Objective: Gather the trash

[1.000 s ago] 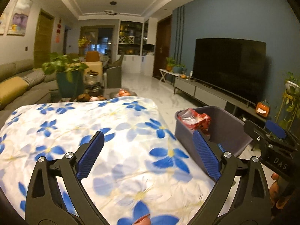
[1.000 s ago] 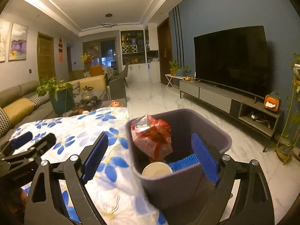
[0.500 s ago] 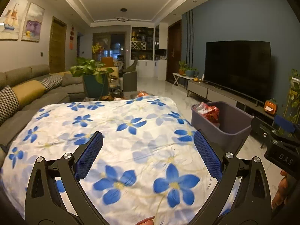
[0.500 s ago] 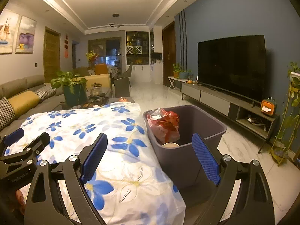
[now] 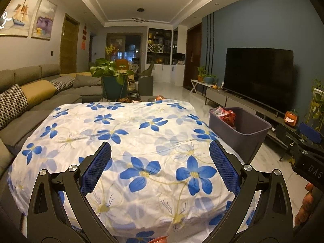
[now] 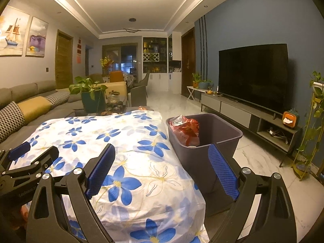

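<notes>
Floral tablecloth (image 5: 141, 141) | grey bin (image 6: 218, 141): red wrapper (image 6: 186, 129) inside | both jaws released, empty

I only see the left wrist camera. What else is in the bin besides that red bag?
Observer: The right wrist view shows a pale rim, maybe a cup, just under the red bag inside the bin.
Operator: Is the right gripper holding any trash?
Observer: No. The right gripper is open, with nothing between its jaws.
Operator: What's under the TV?
Observer: Tangled cables lie on the stand's open shelf.
</notes>
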`<act>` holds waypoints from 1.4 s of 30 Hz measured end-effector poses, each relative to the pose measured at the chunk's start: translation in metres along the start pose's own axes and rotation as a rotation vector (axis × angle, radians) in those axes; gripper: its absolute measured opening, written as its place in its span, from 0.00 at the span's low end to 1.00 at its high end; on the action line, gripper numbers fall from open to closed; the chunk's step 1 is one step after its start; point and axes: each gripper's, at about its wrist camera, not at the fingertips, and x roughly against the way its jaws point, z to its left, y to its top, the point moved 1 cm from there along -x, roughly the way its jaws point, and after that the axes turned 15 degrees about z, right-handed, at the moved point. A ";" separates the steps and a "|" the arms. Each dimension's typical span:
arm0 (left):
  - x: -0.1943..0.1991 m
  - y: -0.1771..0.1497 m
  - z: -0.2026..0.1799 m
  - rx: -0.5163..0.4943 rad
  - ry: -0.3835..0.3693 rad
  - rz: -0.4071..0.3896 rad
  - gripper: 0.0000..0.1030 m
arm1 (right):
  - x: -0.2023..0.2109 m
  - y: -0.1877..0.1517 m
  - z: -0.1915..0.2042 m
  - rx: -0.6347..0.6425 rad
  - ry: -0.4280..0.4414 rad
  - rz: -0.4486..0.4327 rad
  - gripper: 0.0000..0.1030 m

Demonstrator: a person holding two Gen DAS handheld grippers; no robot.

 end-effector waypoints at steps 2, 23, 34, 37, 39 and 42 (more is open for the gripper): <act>0.004 -0.002 0.002 0.002 0.001 -0.003 0.93 | 0.005 -0.003 0.003 0.002 0.002 -0.004 0.87; 0.021 -0.009 0.005 0.012 -0.005 -0.014 0.93 | 0.019 -0.011 0.008 0.014 0.004 -0.029 0.88; 0.025 -0.005 0.003 0.010 -0.014 -0.016 0.93 | 0.023 -0.010 0.008 0.013 0.002 -0.035 0.88; 0.025 -0.005 0.003 0.010 -0.019 -0.017 0.93 | 0.025 -0.009 0.007 0.013 -0.001 -0.040 0.88; 0.025 -0.004 0.002 0.007 -0.017 -0.018 0.93 | 0.026 -0.009 0.008 0.014 -0.001 -0.043 0.88; 0.025 -0.004 0.002 0.010 -0.020 -0.019 0.93 | 0.028 -0.007 0.008 0.013 -0.001 -0.046 0.88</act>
